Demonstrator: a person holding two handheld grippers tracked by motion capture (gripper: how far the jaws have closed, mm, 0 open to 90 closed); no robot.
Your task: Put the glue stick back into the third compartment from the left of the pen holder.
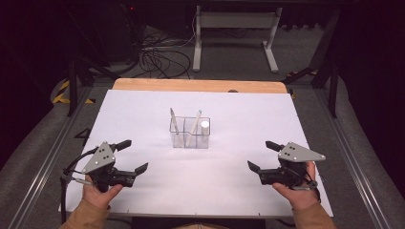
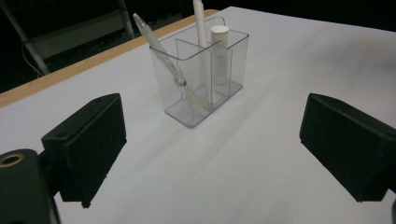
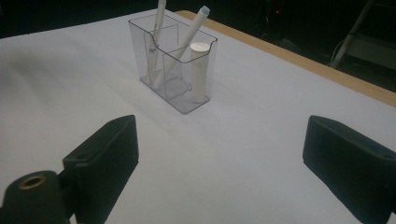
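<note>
Left gripper (image 1: 128, 155) is sitting at the near left of the white table (image 1: 143, 105), held in the person's left hand (image 1: 98, 193), jaws spread wide with nothing between them. It is pointing toward the table centre, well apart from the clear holder (image 1: 190, 132).

The holder is standing upright mid-table, split into compartments. In the high view a pen (image 1: 174, 122) is leaning in its left part, a second pen (image 1: 195, 125) is leaning in the middle, and a white capped tube (image 1: 204, 128) is standing at its right end.

Right gripper (image 1: 262, 156) is sitting at the near right in the right hand (image 1: 298, 191), jaws also gaping wide and gripping nothing, aimed inward at the holder and well clear of it.
</note>
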